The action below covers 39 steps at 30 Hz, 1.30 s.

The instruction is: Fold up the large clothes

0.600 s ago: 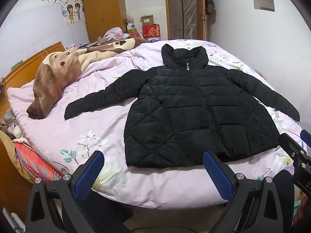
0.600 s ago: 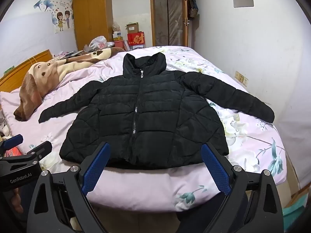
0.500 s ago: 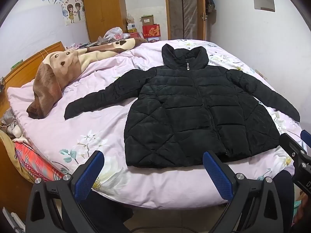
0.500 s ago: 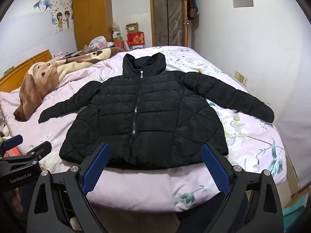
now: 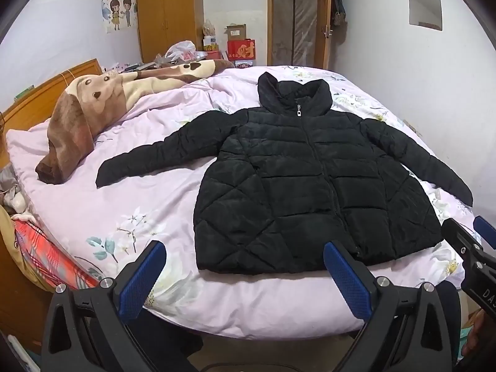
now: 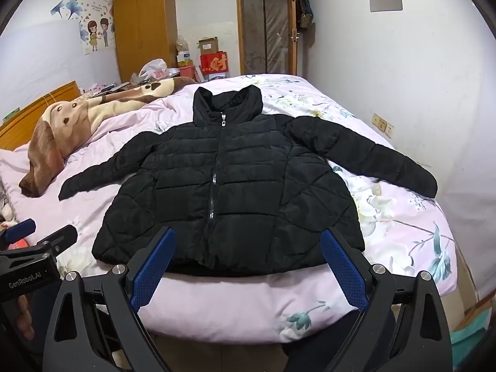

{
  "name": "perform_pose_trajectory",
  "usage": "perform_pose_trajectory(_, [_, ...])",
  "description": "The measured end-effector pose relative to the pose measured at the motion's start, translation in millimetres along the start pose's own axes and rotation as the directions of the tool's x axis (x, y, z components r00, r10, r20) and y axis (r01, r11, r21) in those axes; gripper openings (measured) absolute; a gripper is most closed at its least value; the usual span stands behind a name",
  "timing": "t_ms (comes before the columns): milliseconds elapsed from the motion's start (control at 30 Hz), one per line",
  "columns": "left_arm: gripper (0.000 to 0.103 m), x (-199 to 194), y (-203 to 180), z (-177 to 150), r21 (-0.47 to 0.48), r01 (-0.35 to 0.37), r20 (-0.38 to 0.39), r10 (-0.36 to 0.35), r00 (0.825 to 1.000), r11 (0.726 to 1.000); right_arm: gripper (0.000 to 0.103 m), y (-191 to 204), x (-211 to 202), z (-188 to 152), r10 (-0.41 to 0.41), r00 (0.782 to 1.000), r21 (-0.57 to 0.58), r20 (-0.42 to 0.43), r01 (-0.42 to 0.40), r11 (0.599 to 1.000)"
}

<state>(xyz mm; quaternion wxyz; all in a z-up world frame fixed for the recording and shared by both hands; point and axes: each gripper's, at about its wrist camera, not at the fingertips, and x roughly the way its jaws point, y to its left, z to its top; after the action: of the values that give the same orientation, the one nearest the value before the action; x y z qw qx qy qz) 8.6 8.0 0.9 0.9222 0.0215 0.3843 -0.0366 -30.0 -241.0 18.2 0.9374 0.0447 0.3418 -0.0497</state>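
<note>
A black quilted hooded jacket [image 5: 310, 186] [image 6: 229, 192] lies flat on the bed, zipped up, hood at the far end, both sleeves spread out to the sides. My left gripper [image 5: 245, 266] hangs open above the bed's near edge, just short of the jacket's hem, with nothing between its blue pads. My right gripper [image 6: 248, 254] is open too, over the hem's middle, holding nothing. Each gripper shows at the other view's edge: the right gripper [image 5: 471, 248], the left gripper [image 6: 37, 235].
The bed [image 5: 124, 204] [image 6: 403, 235] has a pink floral cover. A brown dog-print blanket [image 5: 93, 114] [image 6: 68, 127] lies along its left side by the wooden headboard [image 5: 46, 93]. The white wall [image 6: 418, 93] runs close along the right. A wardrobe [image 5: 167, 18] and boxes [image 5: 241, 49] stand behind.
</note>
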Motion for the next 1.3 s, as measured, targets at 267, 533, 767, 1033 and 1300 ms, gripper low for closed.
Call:
perform_pose_trajectory(267, [0.103, -3.4, 1.5, 1.8, -0.003, 0.011, 0.011, -0.011, 1.0, 1.0, 0.095, 1.4, -0.8, 7.5, -0.007, 1.0, 0.0, 0.011, 0.007, 1.0])
perform_pose_trajectory(533, [0.103, -2.8, 2.7, 2.4, -0.009, 0.018, 0.001, -0.018, 1.0, 1.0, 0.095, 1.7, -0.5, 8.8, 0.001, 1.0, -0.004, 0.015, -0.001, 1.0])
perform_pose_trajectory(767, [0.103, -2.1, 4.7, 0.7, -0.017, 0.014, 0.0, -0.014, 1.0, 1.0, 0.095, 3.1, 0.0, 8.1, -0.001, 1.0, -0.006, 0.013, 0.001, 1.0])
perform_pose_trajectory(1033, [0.103, 0.6, 7.3, -1.1, -0.022, 0.01, -0.008, -0.01, 1.0, 1.0, 0.095, 3.7, 2.4, 5.7, -0.001, 1.0, -0.007, 0.009, 0.001, 1.0])
perform_pose_trajectory(1300, [0.103, 2.6, 8.7, -0.7, -0.023, 0.006, -0.011, -0.006, 1.0, 1.0, 0.095, 2.9, 2.6, 5.0, 0.0, 1.0, -0.007, 0.009, 0.0, 1.0])
